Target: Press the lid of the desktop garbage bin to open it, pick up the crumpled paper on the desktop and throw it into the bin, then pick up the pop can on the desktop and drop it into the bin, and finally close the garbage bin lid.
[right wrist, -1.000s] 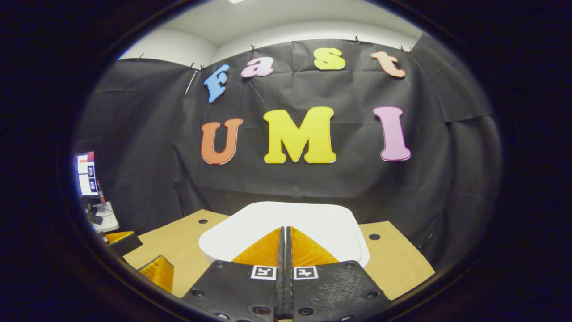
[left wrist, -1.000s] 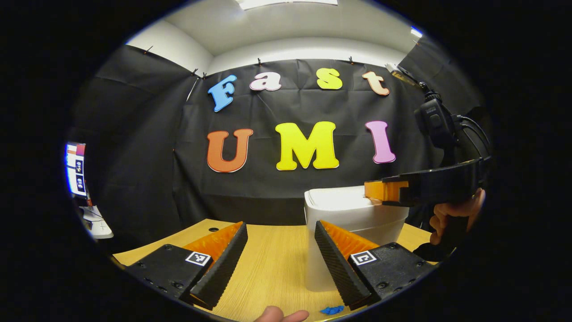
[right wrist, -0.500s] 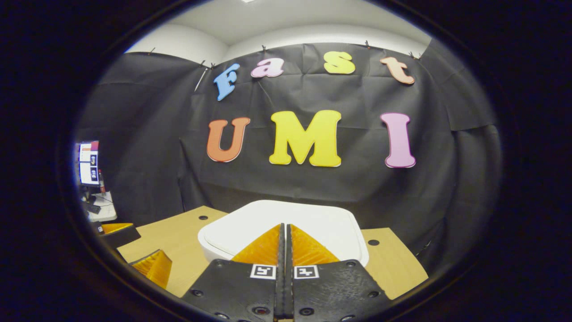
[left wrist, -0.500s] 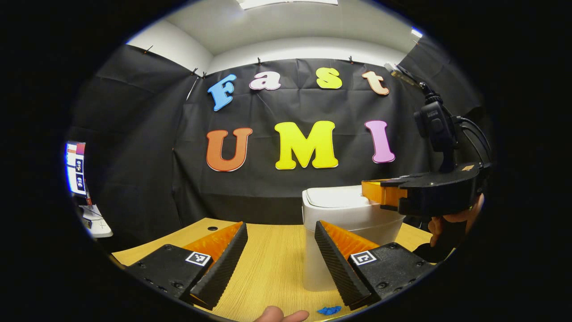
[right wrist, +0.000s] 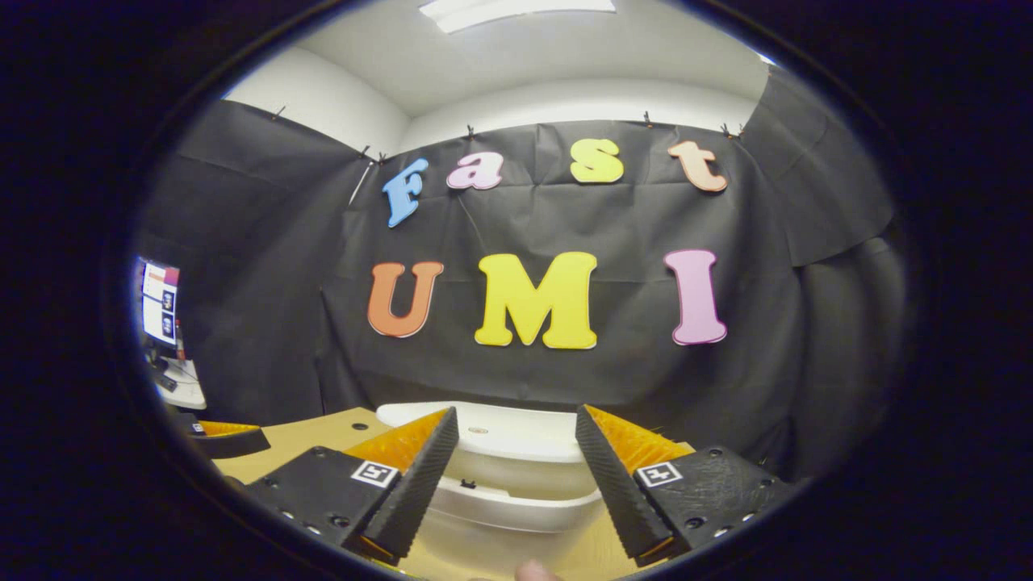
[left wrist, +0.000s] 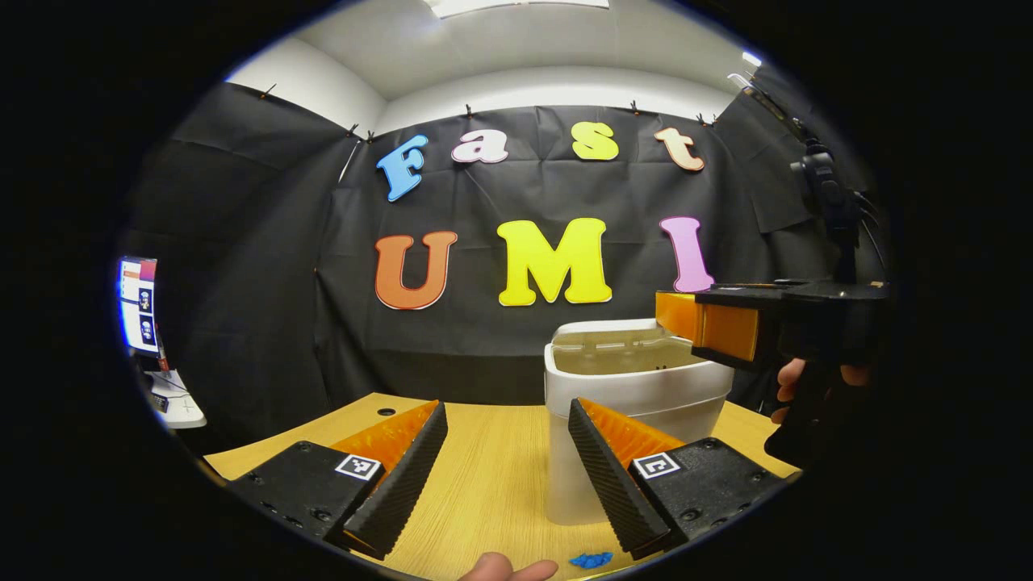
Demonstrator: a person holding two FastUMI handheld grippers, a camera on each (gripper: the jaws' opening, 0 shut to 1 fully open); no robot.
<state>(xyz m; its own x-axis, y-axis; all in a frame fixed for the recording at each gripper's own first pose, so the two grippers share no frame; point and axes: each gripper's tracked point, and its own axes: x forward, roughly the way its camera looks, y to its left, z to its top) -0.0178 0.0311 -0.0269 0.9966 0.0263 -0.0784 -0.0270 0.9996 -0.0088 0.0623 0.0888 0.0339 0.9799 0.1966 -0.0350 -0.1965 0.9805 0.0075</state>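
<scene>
The white desktop bin [left wrist: 629, 395] stands on the wooden table [left wrist: 484, 484] with its lid [left wrist: 605, 329] tipped up at the back and its inside showing. My left gripper [left wrist: 507, 407] is open and empty, low over the table just left of the bin. My right gripper [left wrist: 682, 319] hovers above the bin's right rim, held by a hand [left wrist: 787, 379]. In the right gripper view my right gripper [right wrist: 516, 411] is open with nothing between its fingers. Below it are the raised lid [right wrist: 500, 432] and the bin's rim [right wrist: 516, 504]. A small blue crumpled scrap [left wrist: 591, 558] lies on the table in front of the bin.
A fingertip [left wrist: 504, 569] shows at the bottom edge. A monitor [left wrist: 137, 307] and a white desk sit far left beyond the table. Small round holes [left wrist: 386, 412] mark the tabletop near the cloth wall. The left gripper [right wrist: 222, 436] shows at the left of the right gripper view.
The bin's lid was shut and has sprung up. My right gripper, pressed shut on the lid before, has risen and opened. The left gripper has stayed put.
</scene>
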